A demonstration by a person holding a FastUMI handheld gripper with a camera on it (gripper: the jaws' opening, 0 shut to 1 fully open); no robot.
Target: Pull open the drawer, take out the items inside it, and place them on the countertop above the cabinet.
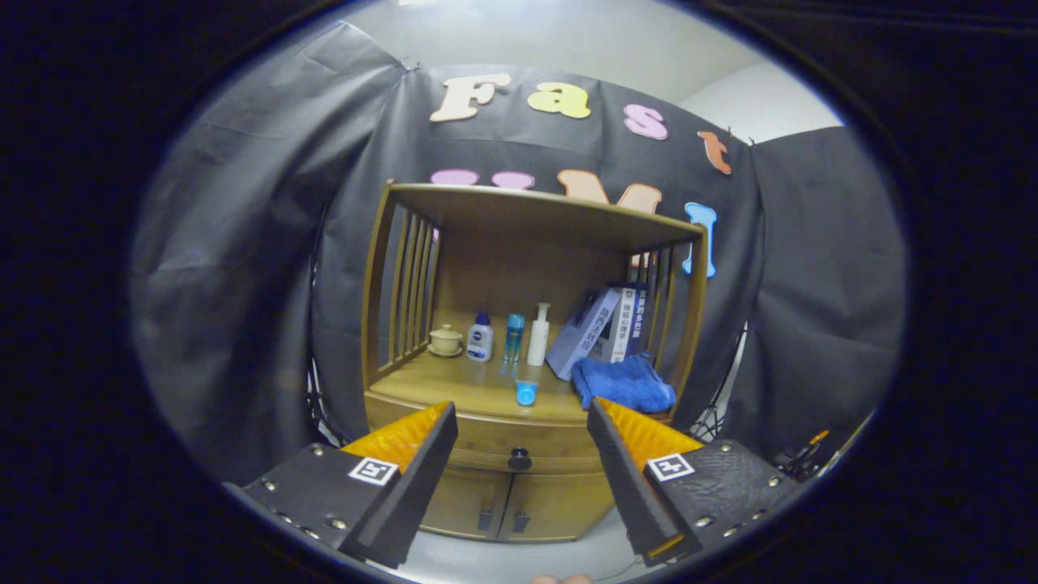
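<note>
Drawer [519, 444] sits flush in the cabinet, its knob [519, 460] dead ahead between the fingers; claw [519, 414] spread wide, gripping nothing. Any pull wants both fingers square on that knob.

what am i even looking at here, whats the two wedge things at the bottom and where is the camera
The camera rides on a handheld grasping tool that a person carries; no robot arm is involved. It looks forward along the tool's two fingers, the wedges you see. They stand apart, open, holding nothing.

Beyond them is a wooden cabinet. Its drawer is shut, and the round dark knob sits between the fingers, further ahead. Two small doors are below it.

On the countertop above the drawer: a small lidded cup, three bottles, a little blue cup, a folded blue towel and leaning boxes.

The wide lens bends the picture.
</note>
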